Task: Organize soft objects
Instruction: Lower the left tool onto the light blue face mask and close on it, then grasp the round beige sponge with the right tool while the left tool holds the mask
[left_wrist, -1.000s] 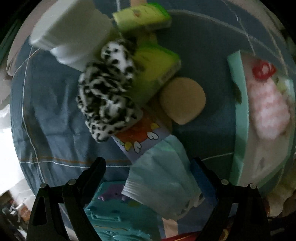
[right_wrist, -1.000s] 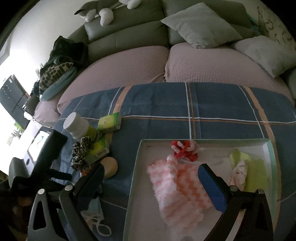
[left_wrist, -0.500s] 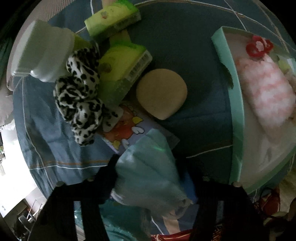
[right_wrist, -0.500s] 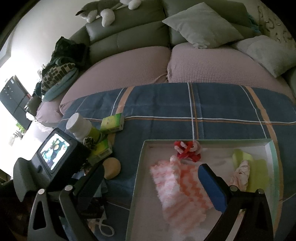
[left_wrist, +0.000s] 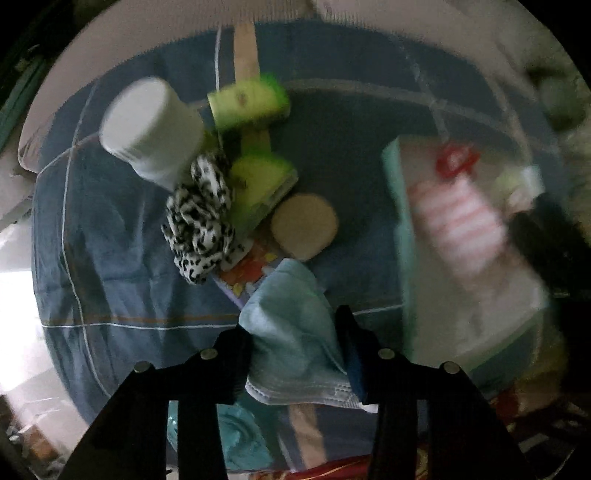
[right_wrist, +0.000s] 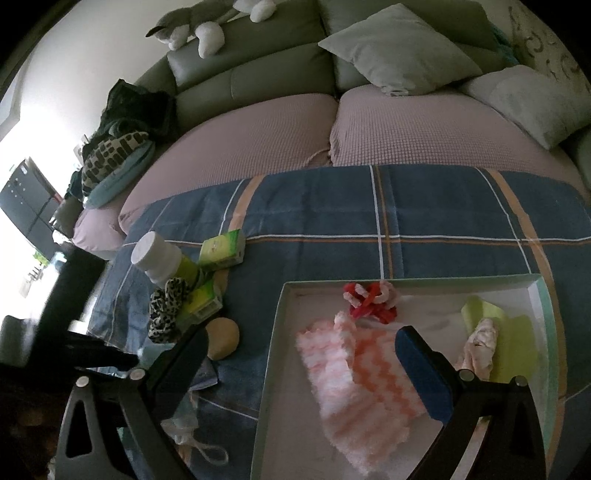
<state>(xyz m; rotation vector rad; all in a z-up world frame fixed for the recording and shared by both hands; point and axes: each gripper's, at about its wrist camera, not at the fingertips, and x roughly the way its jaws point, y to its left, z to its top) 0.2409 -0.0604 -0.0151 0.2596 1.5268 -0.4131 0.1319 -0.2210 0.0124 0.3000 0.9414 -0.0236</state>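
My left gripper (left_wrist: 291, 339) points straight down over the blue plaid blanket (left_wrist: 122, 258). Its jaws are closing on a light blue face mask (left_wrist: 288, 295), which is pinched between them and bunched up. A leopard-print scrunchie (left_wrist: 199, 218) and a round beige sponge (left_wrist: 304, 230) lie just beyond it. My right gripper (right_wrist: 303, 336) hangs open with nothing between its fingers, over the mint-rimmed tray (right_wrist: 406, 282). The tray holds a pink-and-white cloth (right_wrist: 354, 387), a red scrunchie (right_wrist: 369, 302) and a yellow-green cloth (right_wrist: 513, 343).
Two green tissue packs (left_wrist: 247, 101) (left_wrist: 258, 188) and a white-capped bottle (left_wrist: 151, 125) crowd the scrunchie. A cartoon-printed packet (left_wrist: 247, 273) lies under the mask's far end. A sofa with cushions (right_wrist: 399, 51) stands behind the blanket, and dark clothes (right_wrist: 125, 110) are piled at its left end.
The left gripper's jaws have closed in from wide open onto the face mask and risen, so the blanket items look smaller. The right gripper has not moved.
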